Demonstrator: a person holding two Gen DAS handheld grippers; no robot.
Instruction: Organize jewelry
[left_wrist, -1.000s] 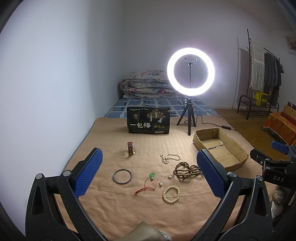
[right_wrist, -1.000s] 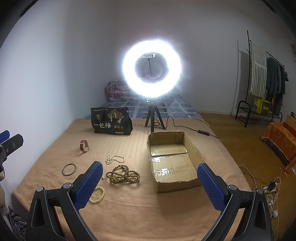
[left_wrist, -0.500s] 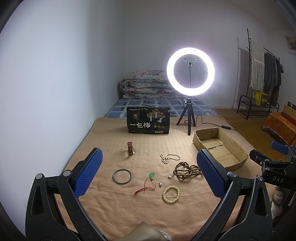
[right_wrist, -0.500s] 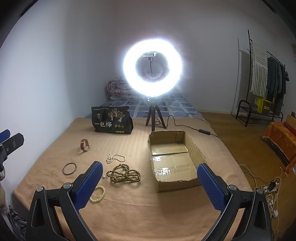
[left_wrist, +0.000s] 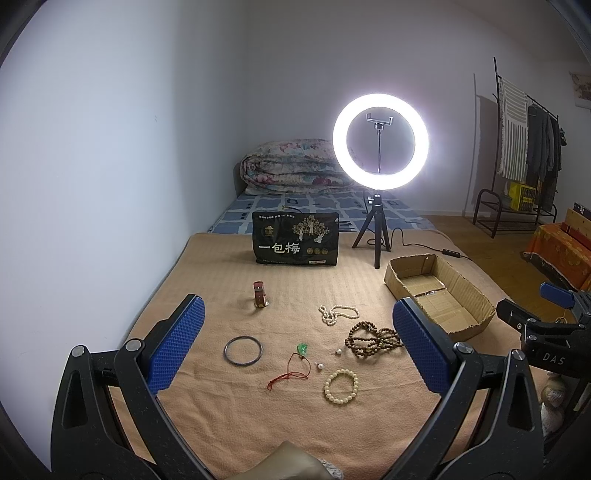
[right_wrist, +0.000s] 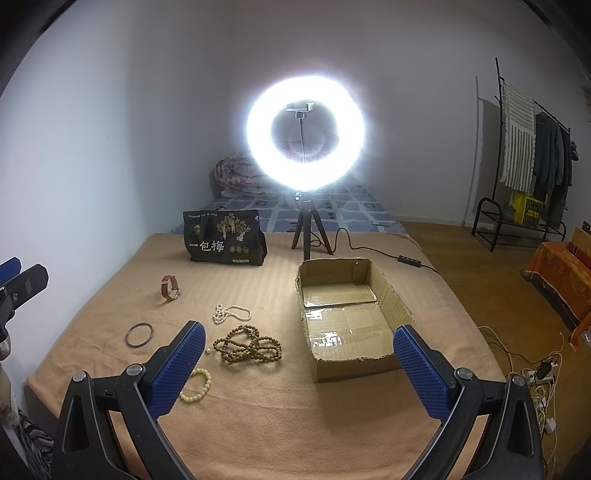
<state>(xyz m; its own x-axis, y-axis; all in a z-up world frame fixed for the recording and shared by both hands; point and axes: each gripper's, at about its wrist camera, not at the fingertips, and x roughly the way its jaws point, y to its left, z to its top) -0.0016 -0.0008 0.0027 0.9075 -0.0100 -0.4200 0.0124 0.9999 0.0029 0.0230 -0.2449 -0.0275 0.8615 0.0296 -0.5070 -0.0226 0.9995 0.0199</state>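
Across a tan blanket-covered bed (left_wrist: 229, 258), pieces of jewelry are lying scattered while two sets of black tongs with blue textured pads are hovering above the near edge. Both the left tongs (left_wrist: 295, 343) and the right tongs (right_wrist: 299, 363) are standing wide apart and holding nothing. Between the left tongs' pads, a dark thin metal bangle (left_wrist: 243, 350) is lying flat, with a green pendant on a red cord (left_wrist: 295, 363) just beside it and a cream beaded bracelet (left_wrist: 341, 385) nearer the camera. A long string of brown wooden beads (right_wrist: 248, 348) is lying heaped near the middle of the bed, and a small white pearl necklace (right_wrist: 231, 314) is lying just behind it. Two loose pearl-like beads (left_wrist: 320, 366) are resting between the pendant and the brown beads. A brown leather-strapped watch (right_wrist: 170, 288) is standing on edge farther back. An open, shallow brown cardboard box (right_wrist: 384, 291) is sitting empty to the right of the jewelry, well apart from the watch. Behind everything, a black printed snack bag (left_wrist: 295, 243) is standing upright beside a glowing white ring light on a small black tripod (left_wrist: 380, 142). A folded floral quilt (left_wrist: 291, 166) is resting against the far wall.
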